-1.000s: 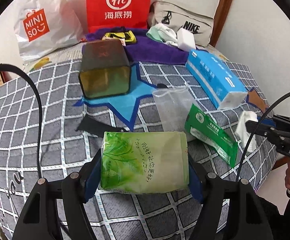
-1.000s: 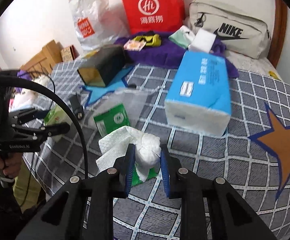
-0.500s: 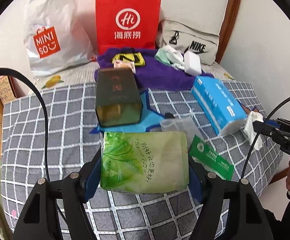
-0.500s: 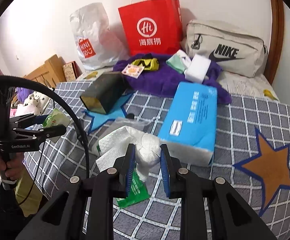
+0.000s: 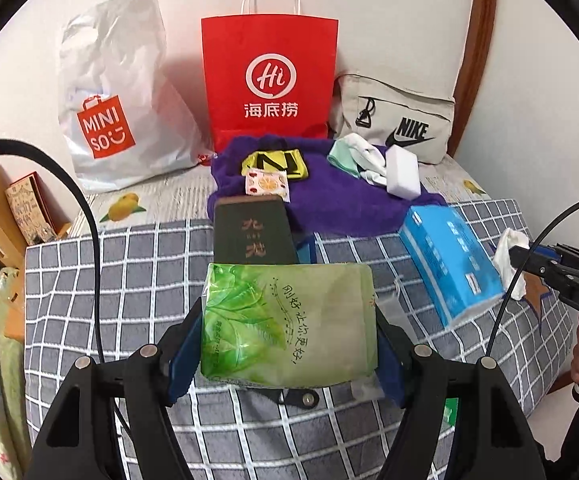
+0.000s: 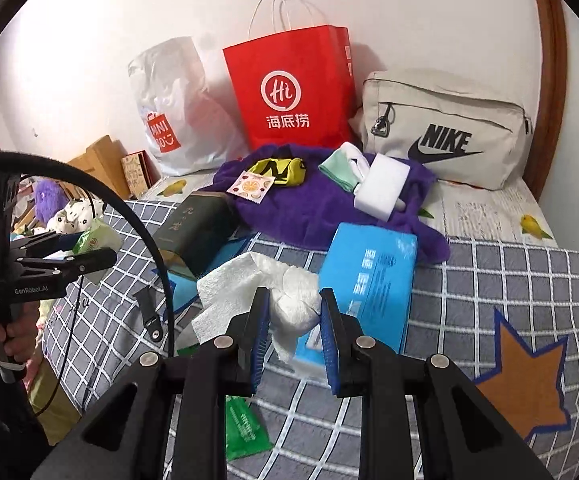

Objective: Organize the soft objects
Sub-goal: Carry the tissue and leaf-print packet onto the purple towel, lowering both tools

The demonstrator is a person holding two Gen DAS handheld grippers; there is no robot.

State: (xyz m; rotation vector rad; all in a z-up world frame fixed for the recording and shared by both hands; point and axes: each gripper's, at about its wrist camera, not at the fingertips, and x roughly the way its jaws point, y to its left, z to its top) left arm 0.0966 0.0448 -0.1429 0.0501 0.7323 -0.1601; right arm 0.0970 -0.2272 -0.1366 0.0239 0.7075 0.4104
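Grippers raised over the bed, both loaded.
Left gripper (image 5: 289, 336) clamps a green pack (image 5: 289, 324); right gripper (image 6: 294, 330) pinches a tissue wad (image 6: 289, 300), seemingly near the bed (image 6: 509, 280) edge; blanket beyond lies bare.

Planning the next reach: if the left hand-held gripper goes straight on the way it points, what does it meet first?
Probably the dark green box, lying just beyond the green tissue pack the left hand-held gripper grips. Depth is hard to judge; the purple towel lies behind it.

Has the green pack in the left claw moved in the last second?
Yes. The green pack has risen: it sat below the dark box in the left view, and now overlaps its near end.
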